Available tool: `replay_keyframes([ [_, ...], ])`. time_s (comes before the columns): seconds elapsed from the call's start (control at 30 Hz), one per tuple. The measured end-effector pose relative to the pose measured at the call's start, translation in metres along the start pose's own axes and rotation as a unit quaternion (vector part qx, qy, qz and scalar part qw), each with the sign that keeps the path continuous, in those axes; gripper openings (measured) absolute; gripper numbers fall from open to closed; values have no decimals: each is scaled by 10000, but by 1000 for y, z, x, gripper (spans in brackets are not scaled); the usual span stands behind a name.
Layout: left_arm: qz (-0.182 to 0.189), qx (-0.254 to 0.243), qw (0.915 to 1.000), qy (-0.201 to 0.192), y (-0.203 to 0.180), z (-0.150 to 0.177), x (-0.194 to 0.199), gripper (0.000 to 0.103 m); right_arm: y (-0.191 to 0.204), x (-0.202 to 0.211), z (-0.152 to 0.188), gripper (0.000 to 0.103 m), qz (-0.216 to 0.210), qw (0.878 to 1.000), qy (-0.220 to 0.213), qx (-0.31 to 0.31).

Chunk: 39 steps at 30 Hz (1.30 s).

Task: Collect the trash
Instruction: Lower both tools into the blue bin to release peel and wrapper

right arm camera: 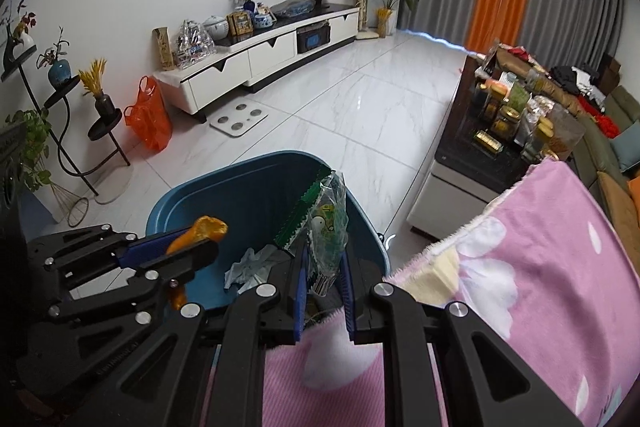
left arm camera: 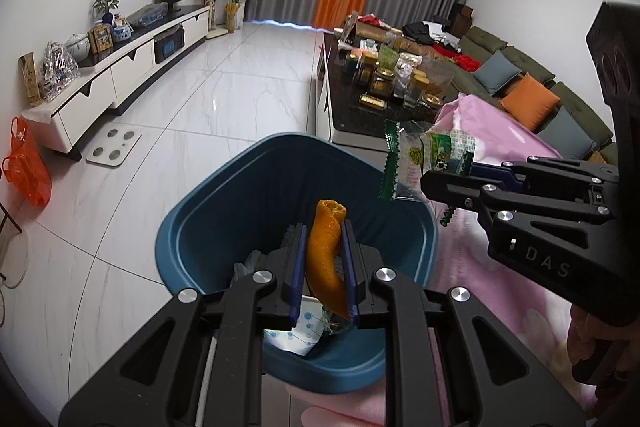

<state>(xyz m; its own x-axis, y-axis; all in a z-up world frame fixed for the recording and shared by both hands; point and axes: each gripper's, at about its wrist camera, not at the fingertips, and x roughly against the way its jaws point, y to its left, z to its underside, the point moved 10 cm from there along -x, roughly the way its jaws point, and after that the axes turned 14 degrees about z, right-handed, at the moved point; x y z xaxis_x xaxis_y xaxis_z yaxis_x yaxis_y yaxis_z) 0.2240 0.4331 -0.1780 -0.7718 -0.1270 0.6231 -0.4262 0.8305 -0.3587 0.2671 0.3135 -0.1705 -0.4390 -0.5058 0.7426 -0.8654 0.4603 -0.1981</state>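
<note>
Left wrist view: left tool [left arm camera: 323, 267] clamped on curled orange peel strip [left arm camera: 326, 255], lower centre, over open blue plastic bin [left arm camera: 192, 227].

Right wrist view: right tool [right arm camera: 323, 291] pinching clear green-edged snack wrapper [right arm camera: 326, 223], centre, above bin rim near pink floral blanket [right arm camera: 540, 247]. Advice: shift wrapper fully over opening before opening tool.

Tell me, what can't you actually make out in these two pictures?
- Bin bottom: left wrist view, hidden by the left gripper and its orange peel.
- Wrapper print: right wrist view, too small and crumpled to read.
- Person: only a hand shows, cut off by the left view's edge.
- Jars on the coffee table: labels too small.
</note>
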Motion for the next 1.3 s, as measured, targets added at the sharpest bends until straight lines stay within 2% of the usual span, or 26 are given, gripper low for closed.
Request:
replay_keyframes([
  [0.33, -176, 17, 9996, 239, 13, -1, -49, 18, 8, -27, 3, 15, -144, 9991, 372, 135],
  [0.6, -288, 26, 9990, 335, 25, -2, -67, 19, 15, -30, 5, 25, -83, 9984, 489, 282],
  [0.63, -290, 26, 9990, 337, 27, 0, -64, 21, 14, -30, 5, 27, -59, 9984, 492, 277],
  [0.73, -340, -4, 9989, 316, 30, -2, -64, 39, 12, -30, 6, 30, -15, 9984, 497, 265],
  [0.83, -430, -23, 9987, 260, 33, 0, -57, 46, 9, -30, 8, 32, 41, 9984, 507, 251],
  [0.93, -508, -22, 9986, 150, 37, -1, -46, 53, 7, -26, 8, 37, 76, 9986, 478, 196],
  [1.3, -616, 77, 9975, -325, 41, -2, 25, 67, -2, 4, 2, 40, 118, 9997, 202, 59],
])
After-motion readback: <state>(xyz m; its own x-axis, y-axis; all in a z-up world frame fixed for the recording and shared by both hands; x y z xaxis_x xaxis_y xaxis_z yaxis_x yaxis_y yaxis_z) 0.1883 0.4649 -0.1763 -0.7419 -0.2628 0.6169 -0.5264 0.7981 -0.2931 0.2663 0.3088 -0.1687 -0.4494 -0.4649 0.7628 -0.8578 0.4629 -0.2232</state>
